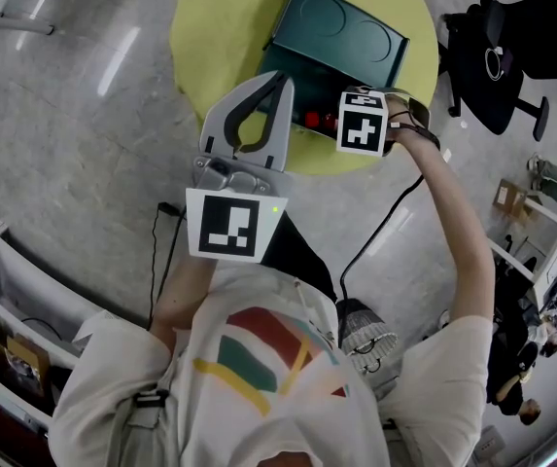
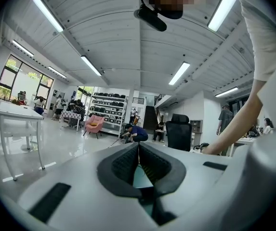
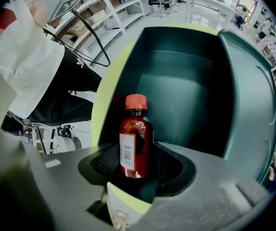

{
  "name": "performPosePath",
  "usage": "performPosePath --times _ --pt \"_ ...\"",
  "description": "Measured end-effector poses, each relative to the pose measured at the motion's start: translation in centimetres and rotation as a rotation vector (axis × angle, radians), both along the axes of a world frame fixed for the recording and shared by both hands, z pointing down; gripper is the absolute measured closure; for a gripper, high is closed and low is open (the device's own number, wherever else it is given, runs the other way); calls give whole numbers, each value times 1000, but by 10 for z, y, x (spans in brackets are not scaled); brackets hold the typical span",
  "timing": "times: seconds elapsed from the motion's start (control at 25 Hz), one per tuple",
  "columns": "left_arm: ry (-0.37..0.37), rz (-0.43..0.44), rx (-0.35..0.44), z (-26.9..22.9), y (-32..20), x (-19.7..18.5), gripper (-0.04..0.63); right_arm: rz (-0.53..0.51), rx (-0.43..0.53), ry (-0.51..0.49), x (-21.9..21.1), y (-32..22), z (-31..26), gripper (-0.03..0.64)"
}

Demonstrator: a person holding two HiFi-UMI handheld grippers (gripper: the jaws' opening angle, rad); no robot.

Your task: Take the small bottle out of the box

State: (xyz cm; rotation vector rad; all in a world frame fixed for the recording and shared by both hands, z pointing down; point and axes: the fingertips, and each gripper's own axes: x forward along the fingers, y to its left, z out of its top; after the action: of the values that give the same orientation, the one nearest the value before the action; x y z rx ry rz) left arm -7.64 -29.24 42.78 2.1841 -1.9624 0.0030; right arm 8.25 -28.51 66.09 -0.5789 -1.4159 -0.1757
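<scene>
On the round yellow-green tabletop (image 1: pixel 210 27), a dark green box (image 3: pixel 176 90) stands with its lid (image 3: pixel 253 95) thrown back, so the inside is open to reach. The person (image 1: pixel 259 377) leans over it with the right arm stretched forward.

The right gripper (image 3: pixel 138 150) is at the near edge of the box. Its fingers (image 3: pixel 169 165) look to be pinching the small bottle (image 3: pixel 135 138) by the lower body, one pad on each side. The bottle stands upright with its orange-red cap on top and its label towards the camera. Holding it low and square like that should keep it from tipping as it comes up. It sits at the mouth of the box with the dark interior behind it. I cannot tell whether its base has cleared the near wall.

The left gripper (image 1: pixel 278 81) is raised well above the tabletop and points off into the room. Its fingers are pressed together on nothing, and it seems to be kept there simply to stay out of the way.

I'd judge the job about halfway done: the bottle is gripped, and carrying it clear of the box remains.
</scene>
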Motion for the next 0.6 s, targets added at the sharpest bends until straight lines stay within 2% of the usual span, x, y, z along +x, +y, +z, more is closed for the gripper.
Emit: performPosePath --times 0.6 --pt "-10 -15 23 -19 6 -1 580 28 16 -82 -5 4 -3 416"
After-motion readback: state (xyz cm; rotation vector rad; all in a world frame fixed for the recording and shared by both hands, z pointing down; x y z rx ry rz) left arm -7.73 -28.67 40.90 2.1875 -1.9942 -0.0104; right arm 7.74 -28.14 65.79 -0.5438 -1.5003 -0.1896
